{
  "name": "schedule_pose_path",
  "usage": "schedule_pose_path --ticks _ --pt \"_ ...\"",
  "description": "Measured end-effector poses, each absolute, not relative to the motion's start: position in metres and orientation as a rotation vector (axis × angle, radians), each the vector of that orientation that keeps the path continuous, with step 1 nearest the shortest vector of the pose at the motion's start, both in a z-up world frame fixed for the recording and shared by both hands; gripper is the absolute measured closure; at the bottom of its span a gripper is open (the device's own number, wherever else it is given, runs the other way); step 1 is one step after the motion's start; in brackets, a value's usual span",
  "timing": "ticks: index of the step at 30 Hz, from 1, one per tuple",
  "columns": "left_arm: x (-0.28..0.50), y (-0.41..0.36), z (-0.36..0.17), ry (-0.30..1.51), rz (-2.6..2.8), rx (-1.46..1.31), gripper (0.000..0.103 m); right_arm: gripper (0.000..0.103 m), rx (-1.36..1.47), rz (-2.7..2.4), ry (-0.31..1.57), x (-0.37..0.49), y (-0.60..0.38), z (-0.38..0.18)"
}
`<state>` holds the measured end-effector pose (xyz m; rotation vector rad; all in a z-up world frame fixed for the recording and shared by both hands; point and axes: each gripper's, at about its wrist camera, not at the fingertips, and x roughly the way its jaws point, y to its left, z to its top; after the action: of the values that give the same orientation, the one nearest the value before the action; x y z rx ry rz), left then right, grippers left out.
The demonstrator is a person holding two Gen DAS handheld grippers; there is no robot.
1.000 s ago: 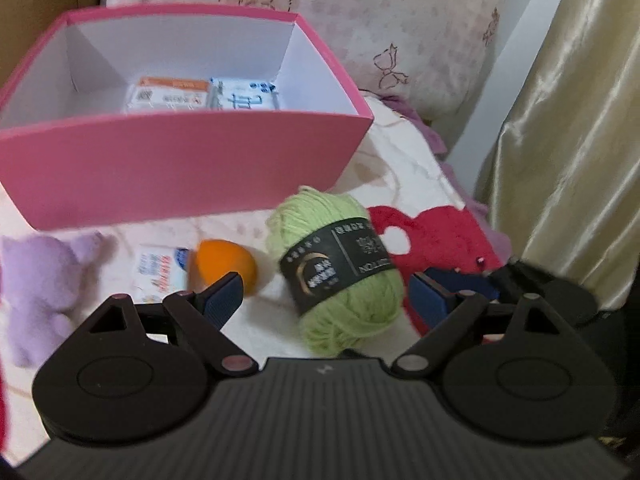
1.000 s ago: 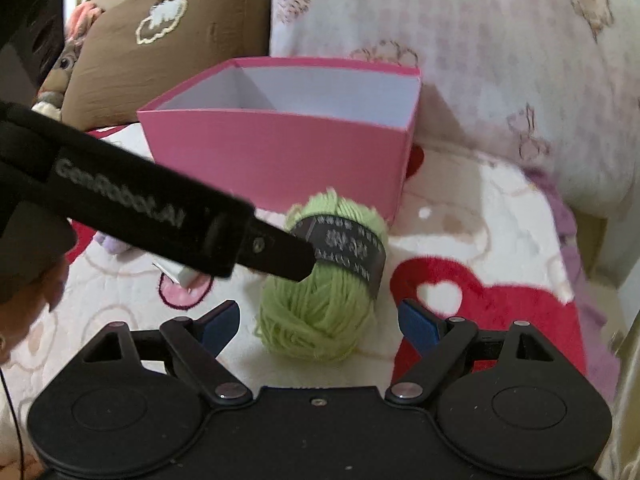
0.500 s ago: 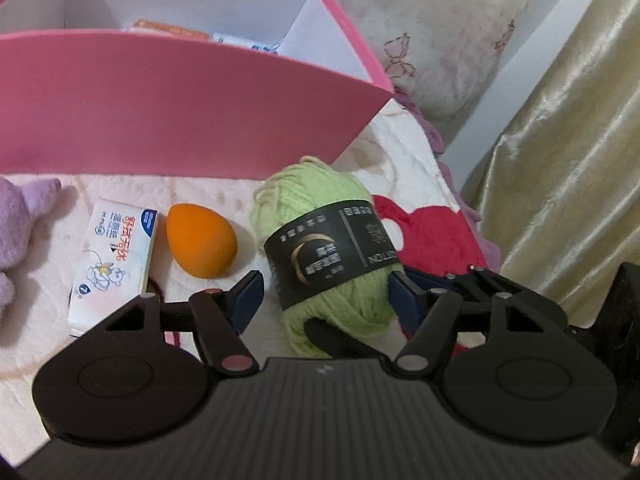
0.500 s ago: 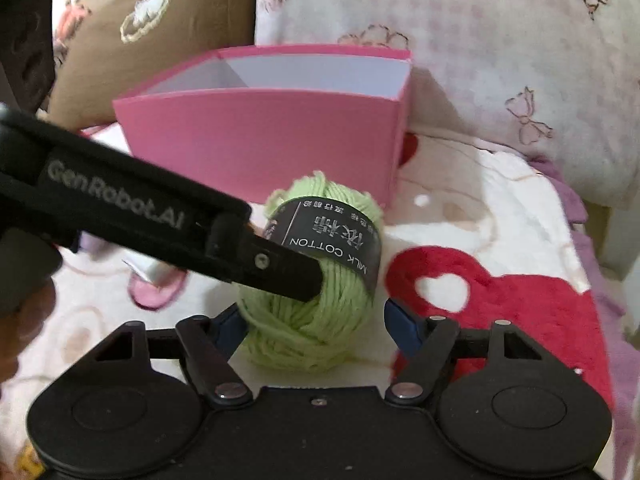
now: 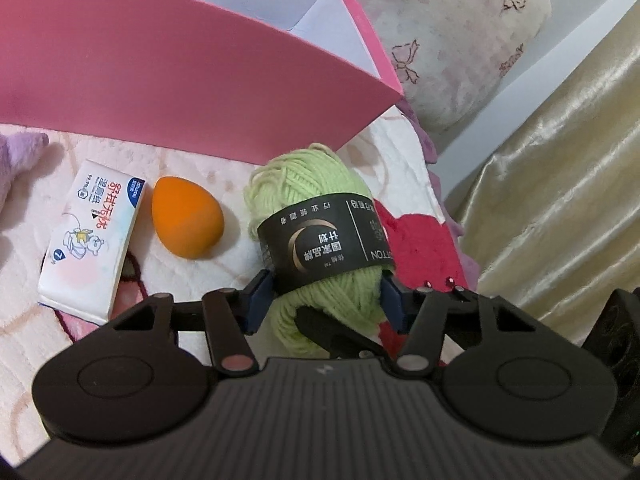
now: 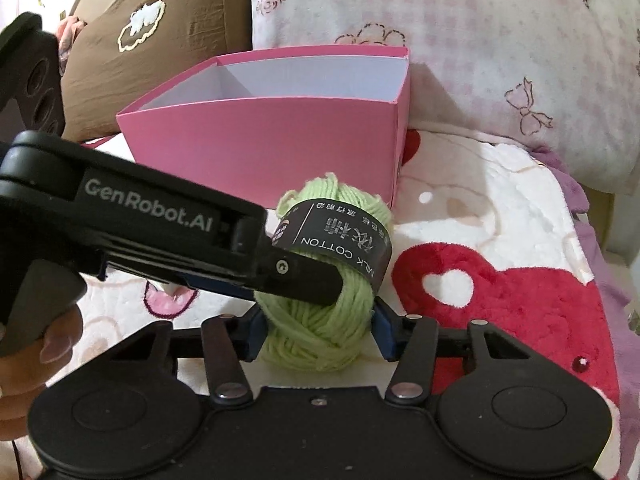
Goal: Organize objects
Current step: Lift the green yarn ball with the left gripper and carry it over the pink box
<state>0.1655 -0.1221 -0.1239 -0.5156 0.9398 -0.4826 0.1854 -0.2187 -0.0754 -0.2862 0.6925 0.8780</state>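
A home bedroom: a bed under a plush heart-print blanket [image 6: 500, 208], floral pillows [image 6: 460, 20], a brown cushion [image 6: 160, 40], gold curtain [image 5: 560, 180].

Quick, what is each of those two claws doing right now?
Left gripper: closed on the green yarn ball.
Right gripper: closed on the same yarn ball.

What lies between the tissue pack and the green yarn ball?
The orange egg-shaped sponge lies between the tissue pack and the yarn ball, on the blanket; the left wrist view shows it.

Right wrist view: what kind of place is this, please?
Probably a bedroom, on a bed: a fleece blanket with red hearts lies underneath, floral pillows lean behind the pink box, and a curtain hangs alongside.
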Motion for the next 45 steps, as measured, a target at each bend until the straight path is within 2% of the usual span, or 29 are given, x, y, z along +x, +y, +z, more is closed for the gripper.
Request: schedule_pose_path --ticks 21,34,45 --pt "0.115 -0.107 -0.059 0.958 -0.532 -0.407 0.05 0.047 -0.257 0.848 0.734 0.129 -0.227 -0.022" --pt "0.079 -0.084 0.003 0.927 -0.527 -0.376 0.05 0.047 -0.247 0.874 0.688 0.088 -0.227 0.034" --pt "0.073 -0.061 0.071 0.888 -0.505 -0.31 0.05 0.047 -0.299 0.916 0.566 0.067 -0.207 0.085"
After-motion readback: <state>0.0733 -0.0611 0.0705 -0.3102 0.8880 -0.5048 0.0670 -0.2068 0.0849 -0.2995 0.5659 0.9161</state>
